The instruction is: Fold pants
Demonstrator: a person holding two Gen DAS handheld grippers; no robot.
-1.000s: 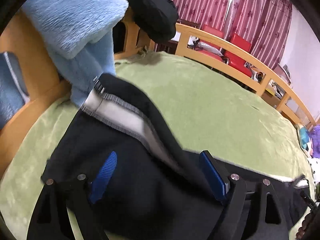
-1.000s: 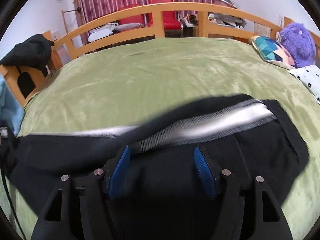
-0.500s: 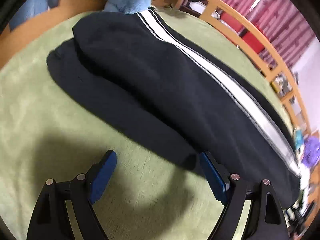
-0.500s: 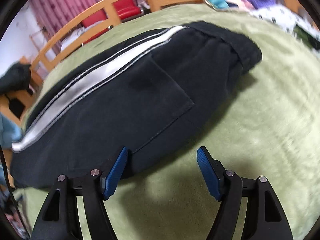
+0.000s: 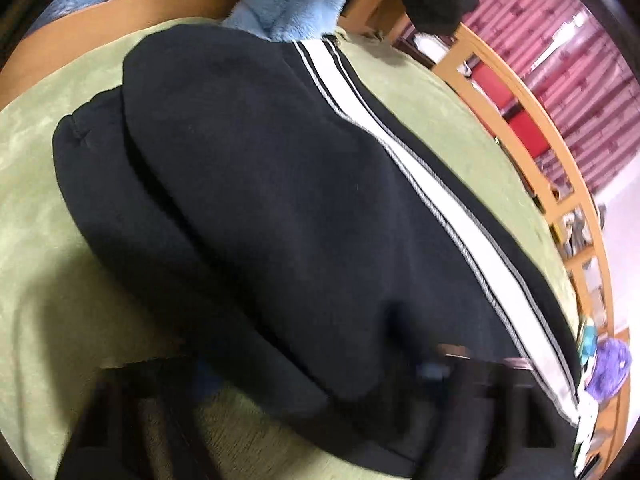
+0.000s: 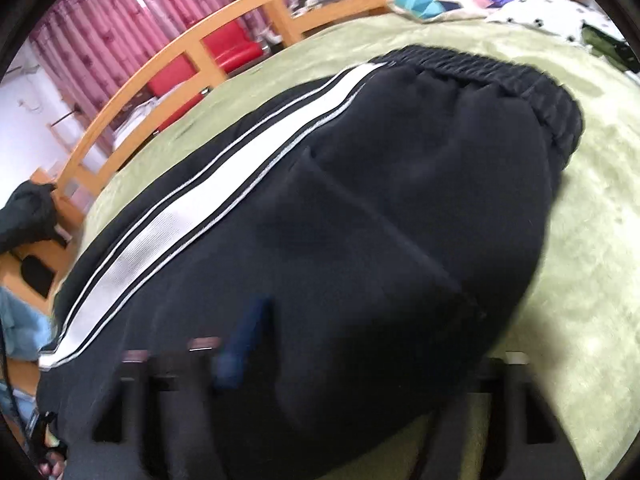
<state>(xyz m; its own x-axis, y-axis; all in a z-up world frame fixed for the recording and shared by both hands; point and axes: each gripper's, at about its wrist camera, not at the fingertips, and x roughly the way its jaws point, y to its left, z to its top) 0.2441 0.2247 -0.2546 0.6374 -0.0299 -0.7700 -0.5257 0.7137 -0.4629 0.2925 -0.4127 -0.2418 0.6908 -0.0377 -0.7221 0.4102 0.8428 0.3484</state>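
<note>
Two grippers close in on the near edge of a pair of black pants point(image 5: 280, 208) laid lengthwise across a green bedspread point(image 5: 36, 264). Left gripper point(image 5: 316, 376), blurred, has just been narrowing its jaws, with the near edge of the stacked legs lying between them; whether the pads already pinch cloth cannot be told. Right gripper point(image 6: 360, 344) has likewise been closing, one blue pad point(image 6: 244, 344) showing against the dark seat fabric near the pocket; its grip, too, is unclear through the blur. The garment lies doubled, one leg over the other, its white side stripe point(image 6: 192, 216) running along the far edge and the elastic waistband point(image 6: 500, 76) at the right end, probably so both hands can take one long edge together. A wooden bed rail point(image 6: 168, 56) curves behind.
</note>
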